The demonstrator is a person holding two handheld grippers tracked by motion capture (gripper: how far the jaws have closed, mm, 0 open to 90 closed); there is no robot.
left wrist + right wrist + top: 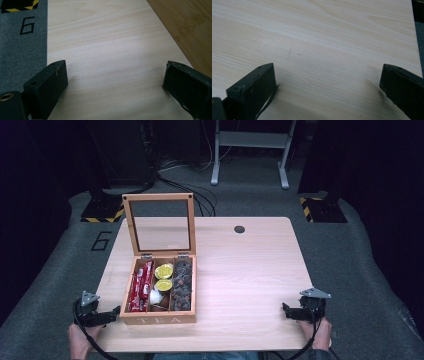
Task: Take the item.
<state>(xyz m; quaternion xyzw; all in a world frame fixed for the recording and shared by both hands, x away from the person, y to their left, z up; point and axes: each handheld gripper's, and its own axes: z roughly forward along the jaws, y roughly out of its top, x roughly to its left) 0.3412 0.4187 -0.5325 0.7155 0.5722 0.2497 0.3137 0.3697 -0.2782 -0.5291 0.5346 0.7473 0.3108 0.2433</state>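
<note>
A wooden tea box point(159, 319) marked TEA stands on the table's left half with its glass lid point(160, 222) raised upright. Its three compartments hold red packets point(141, 286), yellow and white capsules point(163, 278), and dark pods point(182, 282). My left gripper point(107, 314) rests at the table's near left corner, just left of the box, open with nothing between its jaws. The box's side wall point(190, 30) runs along the right of the left gripper view. My right gripper point(292, 311) sits open near the table's front right edge, over bare wood point(324, 50).
The light wooden table point(240, 270) has a round cable hole point(239, 229) at the back. Grey carpet with a printed 6 point(101, 240) surrounds it. Hazard-striped bases point(102, 212) and a white stand's legs point(250, 150) are behind.
</note>
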